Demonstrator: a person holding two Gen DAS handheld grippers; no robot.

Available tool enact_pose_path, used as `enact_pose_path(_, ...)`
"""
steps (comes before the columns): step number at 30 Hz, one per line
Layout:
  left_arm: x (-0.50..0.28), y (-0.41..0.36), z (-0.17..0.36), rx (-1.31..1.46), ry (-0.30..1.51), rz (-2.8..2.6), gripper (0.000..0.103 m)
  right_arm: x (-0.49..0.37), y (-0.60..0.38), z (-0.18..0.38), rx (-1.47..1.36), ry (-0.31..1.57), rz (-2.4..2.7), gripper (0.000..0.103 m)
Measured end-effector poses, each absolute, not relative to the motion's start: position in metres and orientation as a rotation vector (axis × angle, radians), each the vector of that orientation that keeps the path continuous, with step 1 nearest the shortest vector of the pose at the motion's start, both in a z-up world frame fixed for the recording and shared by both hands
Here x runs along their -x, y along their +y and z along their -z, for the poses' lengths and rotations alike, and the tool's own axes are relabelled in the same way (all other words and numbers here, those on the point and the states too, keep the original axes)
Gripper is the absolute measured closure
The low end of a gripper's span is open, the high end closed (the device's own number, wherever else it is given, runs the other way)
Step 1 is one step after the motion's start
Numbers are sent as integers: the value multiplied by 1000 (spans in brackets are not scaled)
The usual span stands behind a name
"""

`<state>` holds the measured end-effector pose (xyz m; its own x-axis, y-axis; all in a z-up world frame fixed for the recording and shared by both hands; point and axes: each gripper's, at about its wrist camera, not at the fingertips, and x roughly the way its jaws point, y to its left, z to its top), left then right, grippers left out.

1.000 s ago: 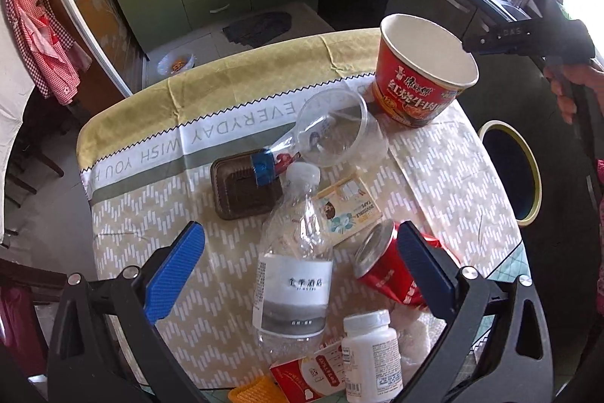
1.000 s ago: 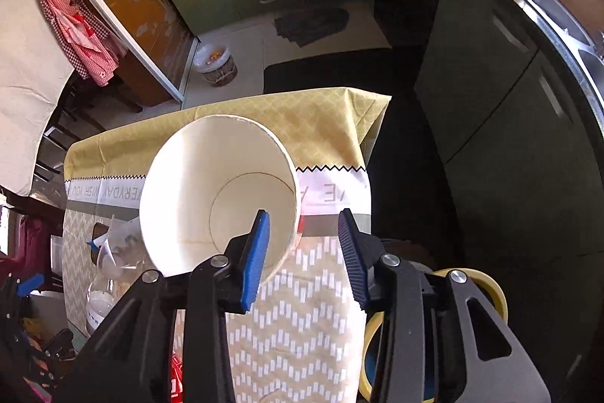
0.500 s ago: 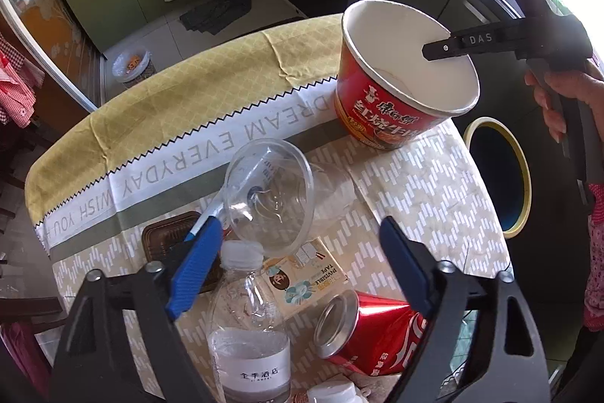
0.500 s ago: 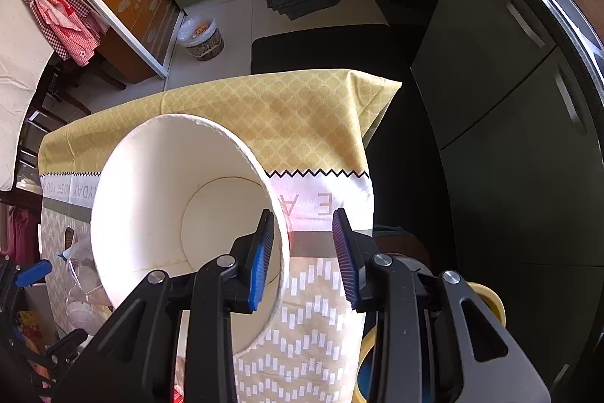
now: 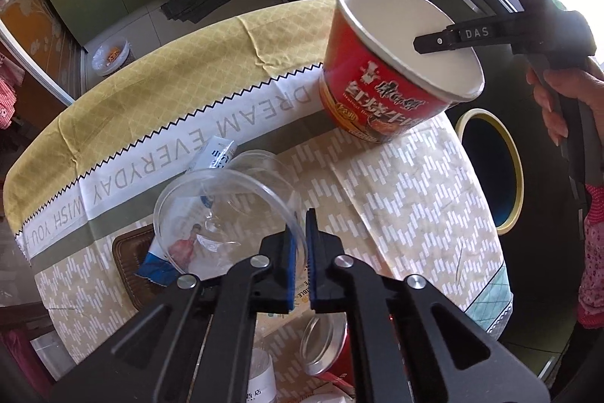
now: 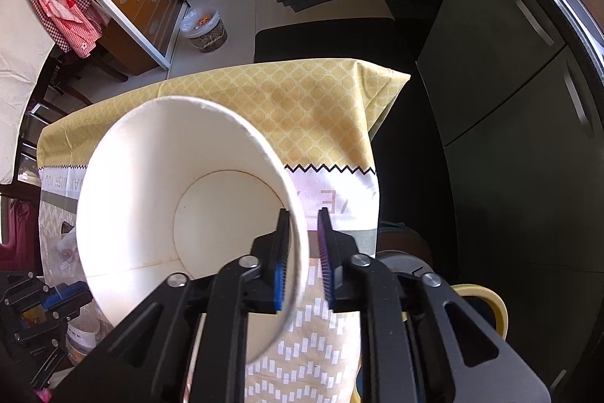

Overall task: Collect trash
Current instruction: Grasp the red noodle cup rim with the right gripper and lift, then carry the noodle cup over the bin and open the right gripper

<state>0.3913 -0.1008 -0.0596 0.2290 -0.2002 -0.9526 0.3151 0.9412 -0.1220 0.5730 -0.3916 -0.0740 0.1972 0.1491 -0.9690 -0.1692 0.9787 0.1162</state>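
— Claws first: where is each one?

— The left claw (image 5: 301, 252) is pinched on the rim of the clear plastic cup (image 5: 226, 214), one pad inside and one outside. The cup lies tilted over the counter (image 5: 407, 214), above a brown tray (image 5: 126, 263) and a blue-and-white wrapper (image 5: 217, 153).

— And the right?

— The right claw (image 6: 302, 263) is clamped on the wall of the red noodle bowl (image 5: 381, 89), one finger inside its white interior (image 6: 170, 214). The bowl is tipped, its base near the counter's right edge.

— The bin?

— A yellow-rimmed bin (image 5: 490, 169) stands just beside the counter, below the bowl. A red can (image 5: 332, 346) lies near the left claw.
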Motion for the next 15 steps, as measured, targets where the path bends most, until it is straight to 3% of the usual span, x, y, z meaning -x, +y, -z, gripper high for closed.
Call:
enact_pose_path(7, -382, -96, 39, -112, 1235, 348, 98, -566, -389, 68, 21, 1324, -220, 99)
enact_pose_path(15, -366, -104, 4, -125, 1160, 367, 98, -517, -448, 16, -63, 1255, -240, 99)
